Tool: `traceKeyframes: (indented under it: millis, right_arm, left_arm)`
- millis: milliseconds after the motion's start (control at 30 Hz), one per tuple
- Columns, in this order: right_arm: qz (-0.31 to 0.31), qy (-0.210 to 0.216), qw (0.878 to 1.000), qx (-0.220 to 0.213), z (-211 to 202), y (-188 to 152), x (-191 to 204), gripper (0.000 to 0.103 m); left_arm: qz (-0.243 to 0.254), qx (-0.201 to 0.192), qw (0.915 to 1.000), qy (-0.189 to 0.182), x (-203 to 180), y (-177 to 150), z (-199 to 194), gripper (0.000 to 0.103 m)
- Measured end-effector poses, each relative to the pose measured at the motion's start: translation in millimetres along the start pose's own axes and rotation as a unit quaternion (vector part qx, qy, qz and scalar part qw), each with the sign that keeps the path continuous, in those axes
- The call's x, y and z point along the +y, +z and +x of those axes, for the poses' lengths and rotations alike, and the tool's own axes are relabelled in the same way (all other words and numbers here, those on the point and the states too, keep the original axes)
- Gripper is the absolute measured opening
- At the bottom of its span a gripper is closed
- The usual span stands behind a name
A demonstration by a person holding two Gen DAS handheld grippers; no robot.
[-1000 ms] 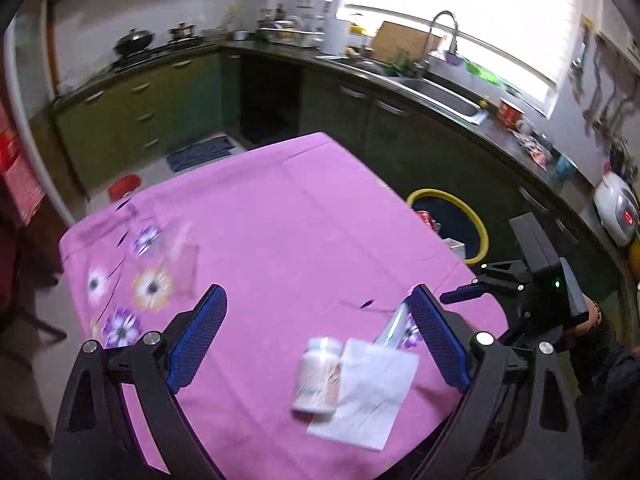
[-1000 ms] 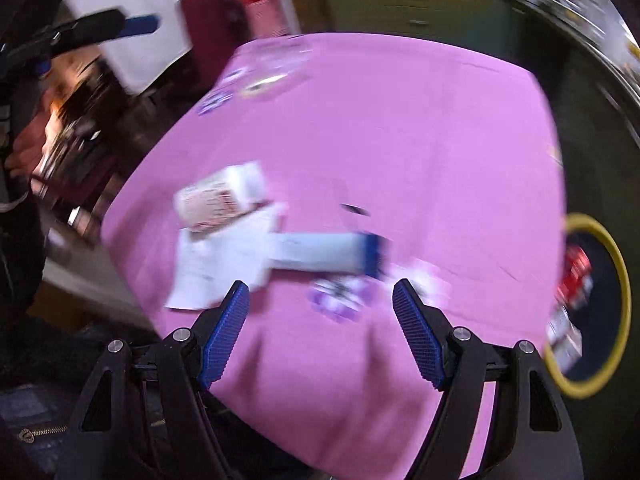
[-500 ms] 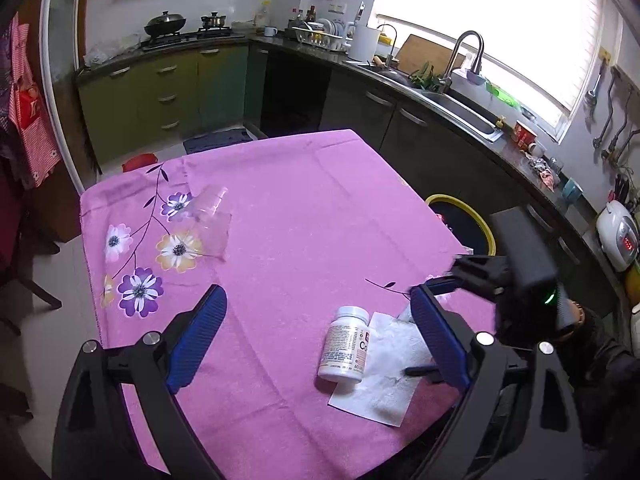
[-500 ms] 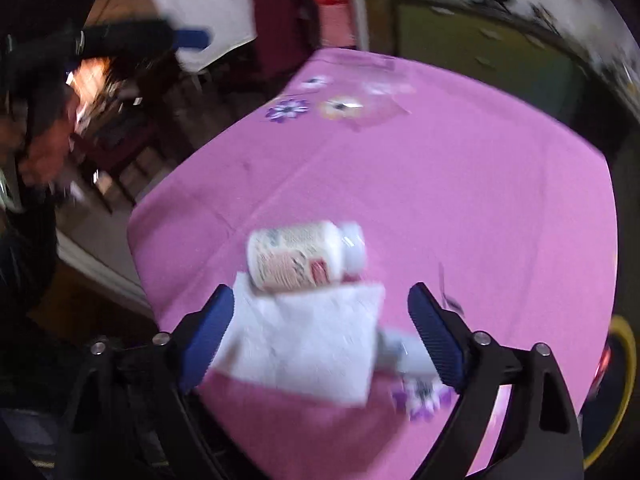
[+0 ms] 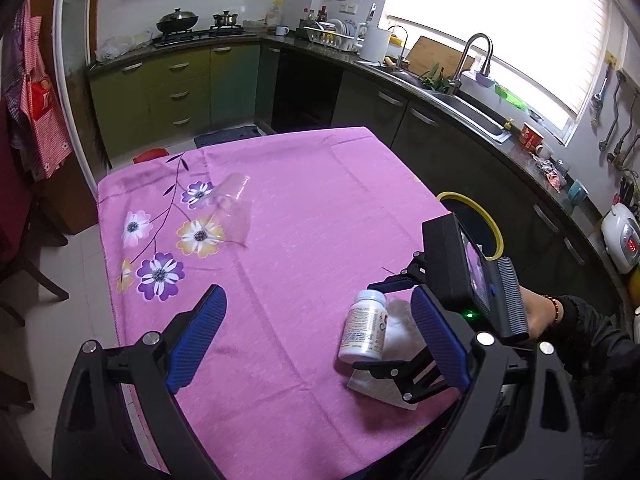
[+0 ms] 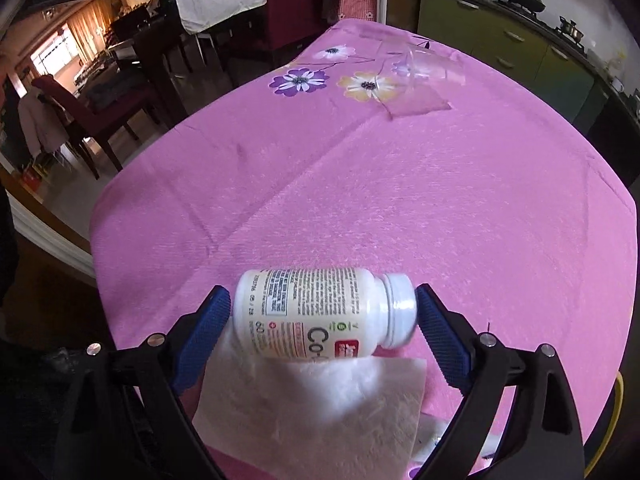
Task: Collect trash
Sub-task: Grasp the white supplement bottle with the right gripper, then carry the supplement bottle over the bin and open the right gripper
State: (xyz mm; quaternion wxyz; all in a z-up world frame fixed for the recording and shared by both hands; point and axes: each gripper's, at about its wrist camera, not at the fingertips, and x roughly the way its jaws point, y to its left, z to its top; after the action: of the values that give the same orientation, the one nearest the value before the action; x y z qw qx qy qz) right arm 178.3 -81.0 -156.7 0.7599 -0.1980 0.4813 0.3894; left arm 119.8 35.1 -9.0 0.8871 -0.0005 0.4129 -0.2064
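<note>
The white pill bottle [image 6: 320,312] lies on its side on the pink-clothed worktop [image 6: 400,184], its lower flank resting on the edge of a white paper napkin [image 6: 312,412]. The right gripper [image 6: 322,326] has just been spreading its fingers and now straddles the bottle lengthwise: 1 blue pad [image 6: 202,334] sits just beside the bottle's base and the other just beside its cap, seemingly with no pad pressing yet, so the bottle is framed, not held. The step in hand looks like the pick of this bottle. To do it well, I would sink the gripper a little further so the pads meet the base and cap squarely at mid-height, then close gently; an end-to-end pinch on a smooth round cap may slip, so centring matters, and the napkin should stay out of the pinch. The left gripper [image 5: 316,344] hangs with its fingers wide apart and nothing between them, well to the left of the bottle. A clear plastic cup [image 5: 232,208] lies far beyond the bottle near the printed flowers, and the yellow-rimmed bin [image 5: 490,224] stands off the worktop's edge beyond the bottle.
</note>
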Motion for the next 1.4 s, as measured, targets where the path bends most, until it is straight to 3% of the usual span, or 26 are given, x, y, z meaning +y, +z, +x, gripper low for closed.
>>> traceKeyframes:
  millis: [100, 400, 600, 800, 967, 1133, 1267, 1400]
  right_arm:
    - [-0.002, -0.009, 1.000, 0.001, 5.4, 2.1, 0.0, 0.084]
    - [0.016, 0.008, 1.000, -0.022, -3.7, 6.5, -5.7, 0.083]
    - [0.035, 0.005, 0.997, -0.065, -44.6, 2.3, -16.2, 0.083]
    - [0.099, -0.065, 0.987, -0.111, -115.9, -34.0, -63.7, 0.083]
    - [0.199, -0.146, 0.963, -0.110, -164.0, -93.5, -131.4, 0.083]
    - [0.308, -0.224, 0.922, -0.074, -182.8, -165.2, -209.7, 0.083]
    - [0.368, -0.244, 0.897, -0.031, -170.3, -206.1, -270.5, 0.083]
    - [0.397, -0.246, 0.884, -0.004, -152.4, -227.5, -307.7, 0.083]
  left_arm:
    - [-0.003, 0.001, 1.0000, 0.000, 3.0, -0.8, 0.2, 0.089]
    - [0.004, 0.007, 1.0000, -0.001, -0.9, -2.5, 3.3, 0.089]
    - [0.011, 0.009, 0.9999, -0.001, -4.7, -0.7, 4.7, 0.089]
    - [0.019, 0.016, 0.9997, -0.006, -12.0, 1.3, 12.3, 0.089]
    - [0.028, 0.019, 0.9993, -0.013, -21.1, 4.2, 19.1, 0.089]
    - [0.038, 0.026, 0.9988, -0.017, -32.1, 7.9, 27.2, 0.089]
    - [0.045, 0.032, 0.9983, -0.019, -39.9, 11.5, 33.1, 0.089]
    - [0.050, 0.040, 0.9978, -0.016, -44.1, 11.8, 38.4, 0.089]
